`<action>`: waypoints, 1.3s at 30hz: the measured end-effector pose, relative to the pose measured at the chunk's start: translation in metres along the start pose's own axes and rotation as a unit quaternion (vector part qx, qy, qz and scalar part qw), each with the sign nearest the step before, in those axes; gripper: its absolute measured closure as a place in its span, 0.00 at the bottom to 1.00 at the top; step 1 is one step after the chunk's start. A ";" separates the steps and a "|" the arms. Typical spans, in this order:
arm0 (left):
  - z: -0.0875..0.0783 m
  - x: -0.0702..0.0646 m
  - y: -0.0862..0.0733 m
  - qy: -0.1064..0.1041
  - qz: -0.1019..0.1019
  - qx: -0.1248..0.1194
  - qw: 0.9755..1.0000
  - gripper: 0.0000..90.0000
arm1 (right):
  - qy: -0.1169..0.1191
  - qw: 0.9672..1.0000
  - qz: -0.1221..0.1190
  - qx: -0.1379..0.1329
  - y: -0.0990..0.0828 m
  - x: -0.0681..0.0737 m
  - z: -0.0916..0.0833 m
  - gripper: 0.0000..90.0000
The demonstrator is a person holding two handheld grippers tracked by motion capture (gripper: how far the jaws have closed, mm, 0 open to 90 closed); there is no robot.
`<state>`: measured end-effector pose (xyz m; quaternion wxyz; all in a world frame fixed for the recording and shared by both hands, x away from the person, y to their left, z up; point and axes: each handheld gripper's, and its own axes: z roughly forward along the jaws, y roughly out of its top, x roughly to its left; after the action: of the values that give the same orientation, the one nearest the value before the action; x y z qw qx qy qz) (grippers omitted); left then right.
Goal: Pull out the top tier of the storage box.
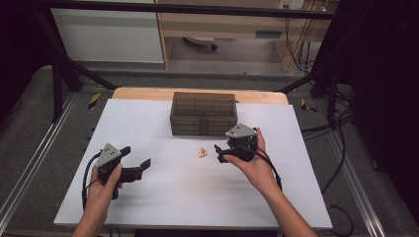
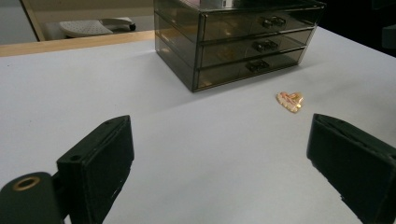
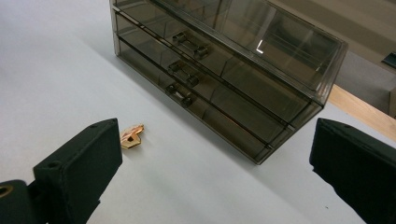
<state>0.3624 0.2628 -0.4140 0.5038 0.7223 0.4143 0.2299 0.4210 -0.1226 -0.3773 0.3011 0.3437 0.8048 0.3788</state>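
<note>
A smoky transparent three-drawer box (image 1: 203,113) stands at the back middle of the white table (image 1: 163,197), all drawers shut. A small gold heart-shaped trinket (image 1: 202,152) lies on the table in front of it. My right gripper (image 1: 219,153) is open just right of the trinket, pointing left at it and holding nothing. My left gripper (image 1: 136,157) is open at the left, well clear of the trinket. In the left gripper view the trinket (image 2: 290,101) lies ahead near the right jaw, with the box (image 2: 233,37) behind. In the right gripper view the trinket (image 3: 131,136) sits by the left jaw, before the box (image 3: 224,70).
A wooden strip (image 1: 148,93) runs along the table's far edge behind the box. Black frame posts (image 1: 57,84) and cables (image 1: 336,123) stand beyond the table's sides. Bare white surface lies between the two grippers and toward the front edge.
</note>
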 end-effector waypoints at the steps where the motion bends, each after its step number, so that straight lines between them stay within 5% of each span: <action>1: 0.000 0.000 0.000 0.000 0.000 0.000 1.000 0.08 | -0.001 1.000 -0.002 0.001 0.001 0.001 0.002 0.03; 15: 0.001 -0.001 0.000 0.005 0.009 0.005 1.000 0.09 | -0.010 0.999 -0.047 0.008 0.014 0.019 0.023 0.08; 25: 0.002 -0.002 0.000 0.005 0.014 0.009 1.000 0.09 | -0.034 0.995 -0.094 0.016 0.016 0.026 0.032 0.29; 35: 0.003 -0.003 -0.001 0.002 0.016 0.013 1.000 0.09 | -0.062 0.981 -0.184 0.023 0.013 0.035 0.041 0.52; 39: 0.004 -0.004 -0.001 0.002 0.018 0.017 1.000 0.09 | -0.082 0.970 -0.227 0.024 0.010 0.038 0.047 0.56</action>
<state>0.3629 0.2573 -0.4160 0.4868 0.7374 0.4060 0.2334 0.4376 -0.0690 -0.4025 0.4353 0.1891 0.8435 0.2515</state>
